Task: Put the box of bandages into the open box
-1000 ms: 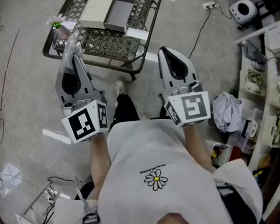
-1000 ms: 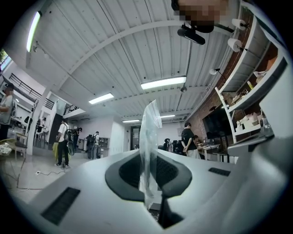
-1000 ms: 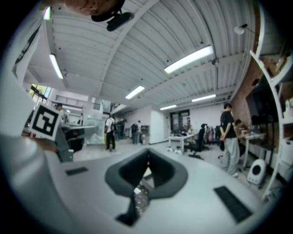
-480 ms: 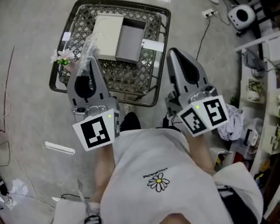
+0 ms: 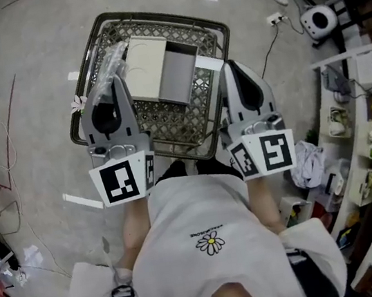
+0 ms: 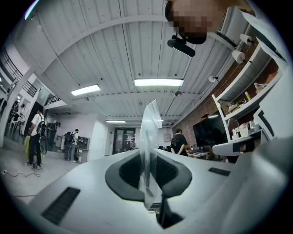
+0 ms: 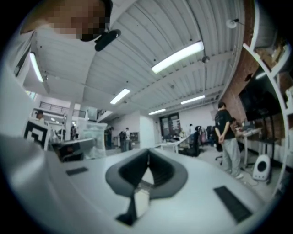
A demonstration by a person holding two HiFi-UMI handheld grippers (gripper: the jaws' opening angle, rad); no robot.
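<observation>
left hand-held gripper (image 5: 117,84) with plastic (image 5: 106,61) at wire table (image 5: 151,15); grey floor (image 5: 29,85)

Nothing is legible; the tiny print on the white shirt (image 5: 196,205) seems too small to read.

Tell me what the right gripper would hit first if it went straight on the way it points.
Likely nothing near. The right gripper looks out level over the edge of the wire table; its own view shows open room ahead, people far off. Depth is unclear, so go carefully.
</observation>
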